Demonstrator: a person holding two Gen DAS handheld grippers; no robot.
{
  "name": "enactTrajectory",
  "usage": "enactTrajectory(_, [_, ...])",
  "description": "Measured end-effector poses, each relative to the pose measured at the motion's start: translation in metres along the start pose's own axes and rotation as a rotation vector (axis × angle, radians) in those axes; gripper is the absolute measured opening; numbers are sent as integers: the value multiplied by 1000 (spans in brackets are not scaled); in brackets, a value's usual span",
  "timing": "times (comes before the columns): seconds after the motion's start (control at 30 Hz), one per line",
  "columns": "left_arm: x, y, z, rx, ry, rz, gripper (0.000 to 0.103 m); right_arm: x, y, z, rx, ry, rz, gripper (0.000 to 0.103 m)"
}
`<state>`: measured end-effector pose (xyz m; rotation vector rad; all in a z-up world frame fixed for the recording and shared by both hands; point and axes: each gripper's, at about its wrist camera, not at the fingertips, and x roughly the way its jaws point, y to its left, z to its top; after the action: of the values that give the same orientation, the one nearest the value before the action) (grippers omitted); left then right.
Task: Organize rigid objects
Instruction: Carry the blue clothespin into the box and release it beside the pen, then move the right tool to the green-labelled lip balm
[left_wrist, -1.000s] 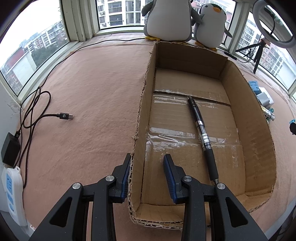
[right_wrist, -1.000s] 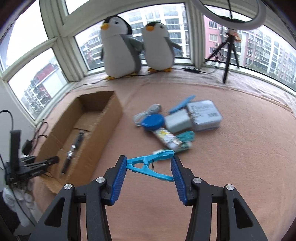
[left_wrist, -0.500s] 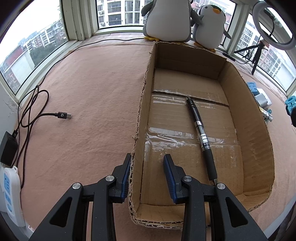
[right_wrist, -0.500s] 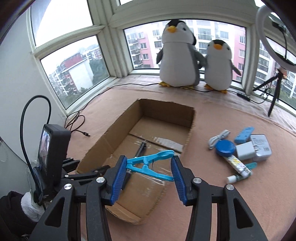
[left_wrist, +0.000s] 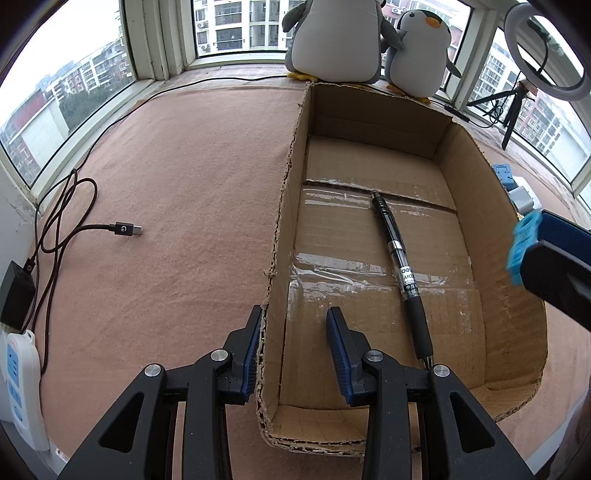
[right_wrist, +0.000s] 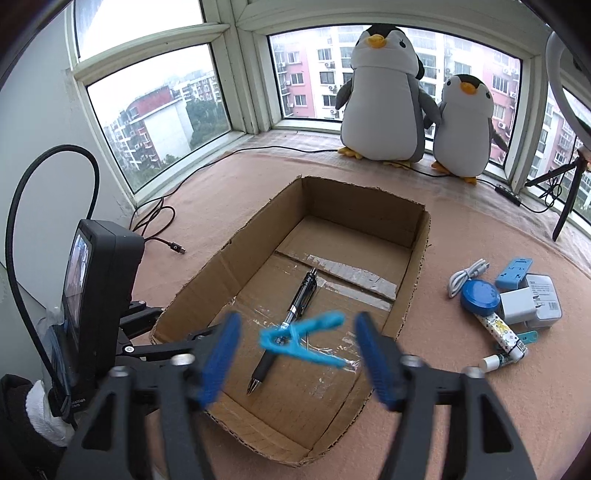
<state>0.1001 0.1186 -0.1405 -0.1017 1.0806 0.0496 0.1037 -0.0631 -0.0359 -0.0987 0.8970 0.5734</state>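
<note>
While the right tongs have just been opening:
Clip: blue clothespin between the spread pads, touching neither, blurred, over the cardboard box.
Left tongs: clamped on the box's left wall.
Writing: pen on the box floor shows "deli" (partly cut off); smaller print is unreadable.
Hard to see: label on the white case, too small to read.

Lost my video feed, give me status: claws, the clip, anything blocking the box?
Left claw shut on box wall. Right claw just opened; blue clip loose between its fingers, above box. Black pen lies directly underneath.
</note>
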Motion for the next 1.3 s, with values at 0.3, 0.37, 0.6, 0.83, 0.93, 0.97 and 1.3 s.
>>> enactTrajectory(0.3, [0, -1, -1, 4, 0, 0, 36, -7, -6, 2, 38, -25, -5, 81])
enactTrajectory(0.37, [0, -2, -1, 5, 0, 1, 36, -8, -7, 2, 45, -25, -2, 81])
enactTrajectory(0.6, [0, -3, 0, 9, -1, -3, 36, -22, -26, -1, 138, -43, -23, 81])
enactTrajectory(0.83, [0, -1, 0, 13, -2, -12, 36, -44, -91, -16, 415, -49, -87, 81])
enactTrajectory(0.93, [0, 0, 0, 17, -2, -17, 36, -45, -120, -28, 513, -25, -152, 81])
enactTrajectory(0.97, [0, 0, 1, 19, -1, -18, 36, -43, -129, -33, 550, -9, -172, 81])
enactTrajectory(1.3, [1, 0, 2, 30, -2, -23, 36, -25, -177, -49, 724, 55, -247, 73])
